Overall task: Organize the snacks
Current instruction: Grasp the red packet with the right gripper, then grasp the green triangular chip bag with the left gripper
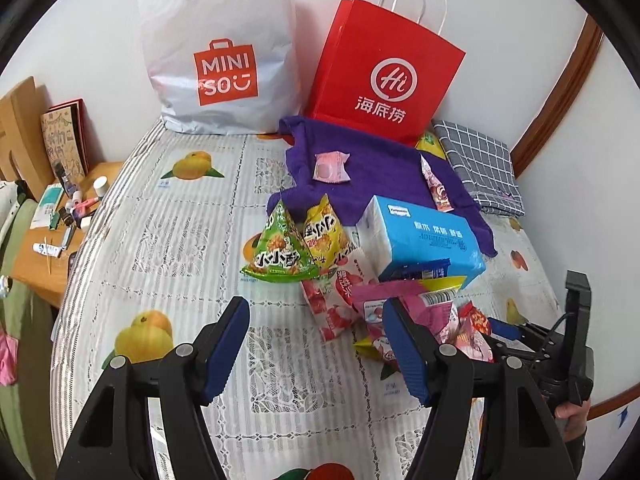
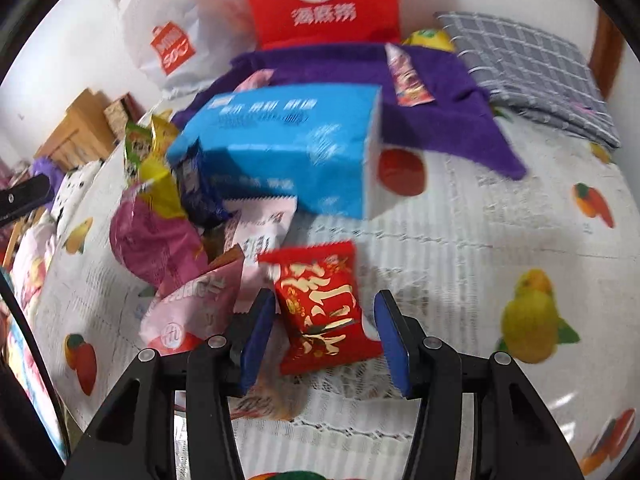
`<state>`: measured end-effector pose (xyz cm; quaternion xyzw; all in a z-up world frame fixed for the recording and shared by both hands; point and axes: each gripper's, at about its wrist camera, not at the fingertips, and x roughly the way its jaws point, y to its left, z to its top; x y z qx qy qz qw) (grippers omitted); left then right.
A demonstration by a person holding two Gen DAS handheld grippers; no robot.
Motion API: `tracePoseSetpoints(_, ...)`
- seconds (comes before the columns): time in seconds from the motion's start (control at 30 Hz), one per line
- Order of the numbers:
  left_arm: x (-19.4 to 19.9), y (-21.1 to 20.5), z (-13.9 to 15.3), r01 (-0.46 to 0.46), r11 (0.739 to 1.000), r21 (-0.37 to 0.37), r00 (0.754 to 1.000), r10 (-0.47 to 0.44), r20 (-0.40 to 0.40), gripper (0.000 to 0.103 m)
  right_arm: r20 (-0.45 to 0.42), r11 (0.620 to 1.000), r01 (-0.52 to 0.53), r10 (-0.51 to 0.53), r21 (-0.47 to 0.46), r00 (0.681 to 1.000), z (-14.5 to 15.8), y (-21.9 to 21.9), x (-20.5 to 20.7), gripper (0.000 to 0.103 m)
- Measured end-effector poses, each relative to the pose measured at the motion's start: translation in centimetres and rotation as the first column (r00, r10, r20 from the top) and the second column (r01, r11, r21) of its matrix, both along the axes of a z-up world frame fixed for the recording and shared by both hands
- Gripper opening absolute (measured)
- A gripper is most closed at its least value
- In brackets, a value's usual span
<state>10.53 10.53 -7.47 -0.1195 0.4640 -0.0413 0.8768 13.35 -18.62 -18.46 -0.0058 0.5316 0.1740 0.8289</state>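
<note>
The red snack packet (image 2: 326, 308) with gold characters is lying at lower centre of the right wrist view, directly between the 2 blue pads of the right gripper (image 2: 326, 338). Its long axis is running up the frame and leaning a little to the left, roughly along the line of the fingers, so its short width is facing the pads. The jaws are standing spread around it: the left pad is sitting right at the packet's edge (whether it is touching I cannot tell through the blur), while a clear gap is showing on the right side, so nothing is being pinched yet. In my judgement a straight closing would catch it across the narrow way.

Just to the upper left of the packet, a pale pink pouch (image 2: 192, 312) and a magenta bag (image 2: 152, 240) are crowding in, with a blue tissue pack (image 2: 280, 148) above them and a purple cloth (image 2: 440, 92) further up.

In the left wrist view, the left gripper (image 1: 316, 344) is hanging with its jaws spread and empty over the fruit-print tablecloth (image 1: 160, 240). The pile is sitting to its right, and the right gripper's body is showing at the lower right edge, so the right hand is plainly the nearer one. The white Miniso bag (image 1: 218, 52) and the red paper bag (image 1: 384, 72) are standing at the top of the frame.
</note>
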Motion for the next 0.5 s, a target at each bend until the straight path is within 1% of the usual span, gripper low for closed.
tracePoseSetpoints(0.03, 0.0, -0.1, -0.1, 0.003, 1.0, 0.004, 1.0, -0.003, -0.003, 0.067, 0.001, 1.0, -0.003, 0.003, -0.008, 1.0, -0.3, 0.1, 0.1, 0.051)
tracePoseSetpoints(0.1, 0.0, -0.3, -0.3, 0.01, 1.0, 0.014, 1.0, -0.01, -0.007, 0.067, 0.013, 1.0, -0.003, 0.003, 0.006, 1.0, -0.2, -0.2, 0.2, 0.048)
tracePoseSetpoints(0.23, 0.4, -0.5, -1.0, 0.017, 0.999, 0.038, 1.0, -0.017, -0.018, 0.067, 0.08, 0.999, 0.029, -0.028, -0.014, 0.996, 0.7, -1.2, -0.6, 0.048)
tracePoseSetpoints(0.33, 0.9, -0.4, -1.9, 0.018, 0.999, 0.041, 0.999, -0.017, -0.032, 0.067, 0.107, 0.996, 0.085, -0.084, -0.007, 0.991, 1.0, -2.8, -1.1, 0.048)
tracePoseSetpoints(0.43, 1.8, 0.0, -2.9, 0.009, 1.0, 0.027, 0.999, -0.008, -0.04, 0.067, 0.139, 0.987, 0.16, -0.156, -0.016, 0.978, 0.7, -4.7, -1.4, 0.048)
tracePoseSetpoints(0.5, 2.6, 0.4, -3.4, -0.009, 1.0, 0.014, 1.0, 0.01, -0.029, 0.067, 0.152, 0.982, 0.191, -0.189, -0.004, 0.97, 0.3, -5.6, -1.6, 0.048)
